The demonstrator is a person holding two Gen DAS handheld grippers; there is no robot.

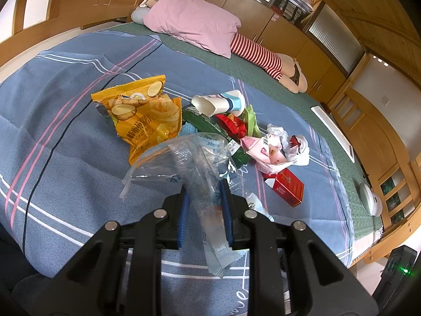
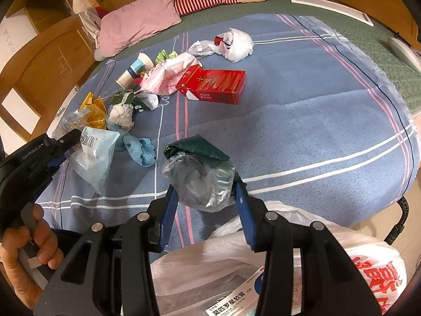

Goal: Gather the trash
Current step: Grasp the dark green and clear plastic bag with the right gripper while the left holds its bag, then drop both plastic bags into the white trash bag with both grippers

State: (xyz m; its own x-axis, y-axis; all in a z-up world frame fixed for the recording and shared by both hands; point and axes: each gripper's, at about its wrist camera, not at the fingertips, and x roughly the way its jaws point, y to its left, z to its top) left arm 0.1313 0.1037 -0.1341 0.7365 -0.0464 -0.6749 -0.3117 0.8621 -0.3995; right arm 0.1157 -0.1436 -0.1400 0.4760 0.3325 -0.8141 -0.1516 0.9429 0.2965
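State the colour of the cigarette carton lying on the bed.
Red with some white, seen best in the right wrist view: the cigarette carton.

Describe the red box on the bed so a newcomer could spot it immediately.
On the blue striped blanket, find the trash pile trailing toward the pink pillow. The red cigarette carton lies flat at the pile's edge, against a crumpled pink-and-white bag. It is the only rigid rectangular box among soft wrappers.

My left tongs [image 1: 204,197] pinch a plastic wrapper [image 1: 189,163]; ahead-left lies the chip bag [image 1: 139,113], ahead the paper cup [image 1: 218,102], ahead-right the carton [image 1: 285,184]. My right tongs [image 2: 205,197] grip a crumpled wrapper [image 2: 200,176]; the trash bag [image 2: 236,260] sits below them, the carton [image 2: 213,85] ahead.
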